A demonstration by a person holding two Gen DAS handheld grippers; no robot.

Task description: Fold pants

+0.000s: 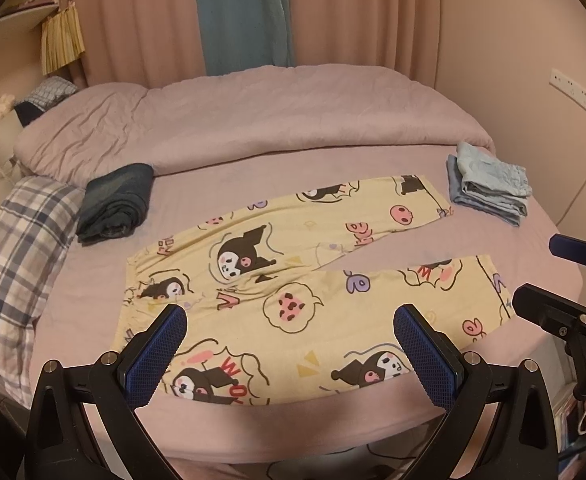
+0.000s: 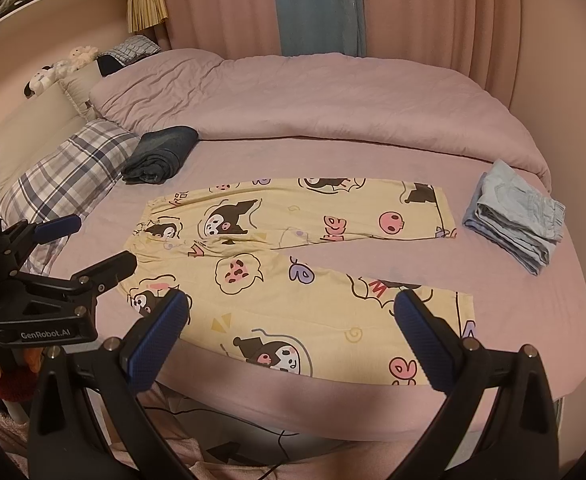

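Yellow cartoon-print pants (image 1: 293, 280) (image 2: 293, 256) lie flat on the mauve bed sheet (image 1: 253, 192), waistband to the left and the two legs spread apart toward the right. My left gripper (image 1: 291, 316) hovers open above the waistband end near the bed's front edge, nothing between its blue pads. It also shows at the left of the right wrist view as the left gripper (image 2: 105, 240), open. My right gripper (image 2: 291, 300) is open above the nearer leg. In the left wrist view, the right gripper (image 1: 545, 272) sits at the right edge, open.
A folded dark denim garment (image 1: 117, 204) (image 2: 161, 154) lies left of the pants by a plaid pillow (image 1: 17, 276). A folded light-blue garment (image 1: 489, 188) (image 2: 517, 216) sits at the right. A rumpled mauve duvet (image 1: 253, 120) covers the far half. Curtains hang behind.
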